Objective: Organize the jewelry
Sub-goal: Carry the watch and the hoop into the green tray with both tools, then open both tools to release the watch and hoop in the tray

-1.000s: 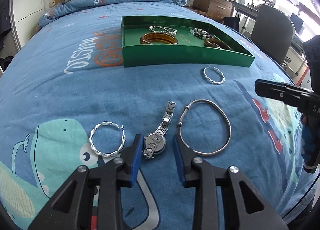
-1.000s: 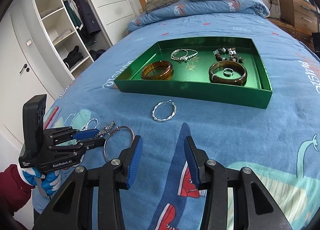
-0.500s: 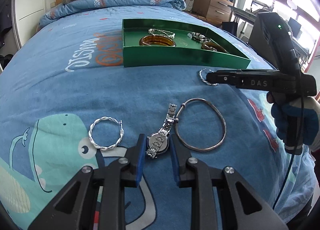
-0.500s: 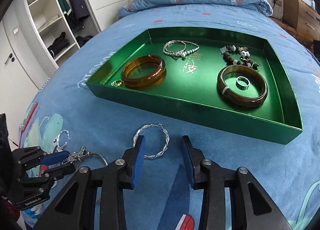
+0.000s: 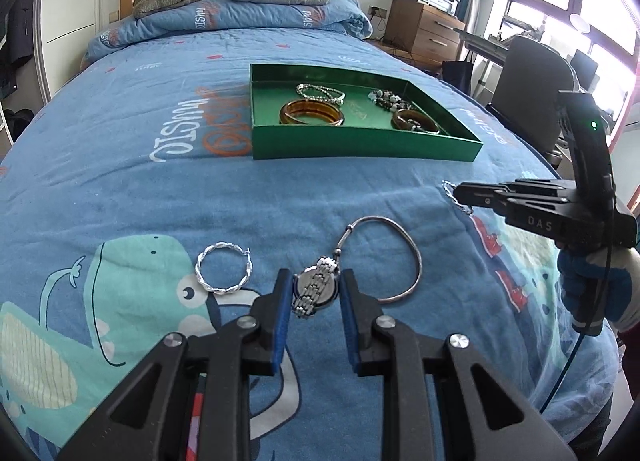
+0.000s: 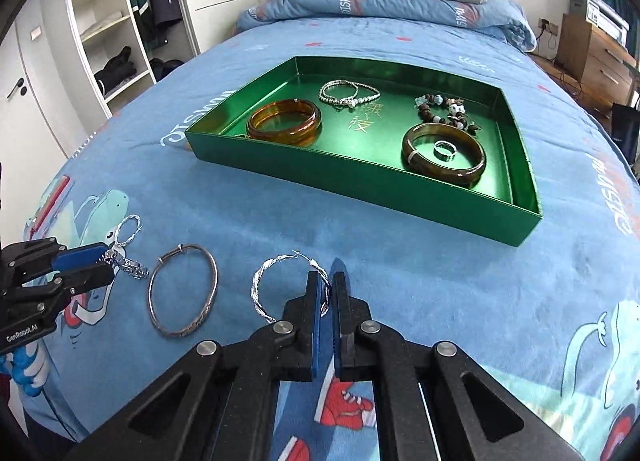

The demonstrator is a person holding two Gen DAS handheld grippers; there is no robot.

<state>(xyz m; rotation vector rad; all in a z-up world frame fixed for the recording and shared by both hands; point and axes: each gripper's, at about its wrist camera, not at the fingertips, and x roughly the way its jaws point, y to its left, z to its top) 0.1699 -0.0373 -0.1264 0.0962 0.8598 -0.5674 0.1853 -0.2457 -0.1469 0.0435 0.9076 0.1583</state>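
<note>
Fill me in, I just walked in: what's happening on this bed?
A person is tidying jewelry into the green tray. The left hand-held gripper brackets the watch, the right hand-held gripper is pinched on a twisted hoop. A bangle and another hoop lie on the blanket.
</note>
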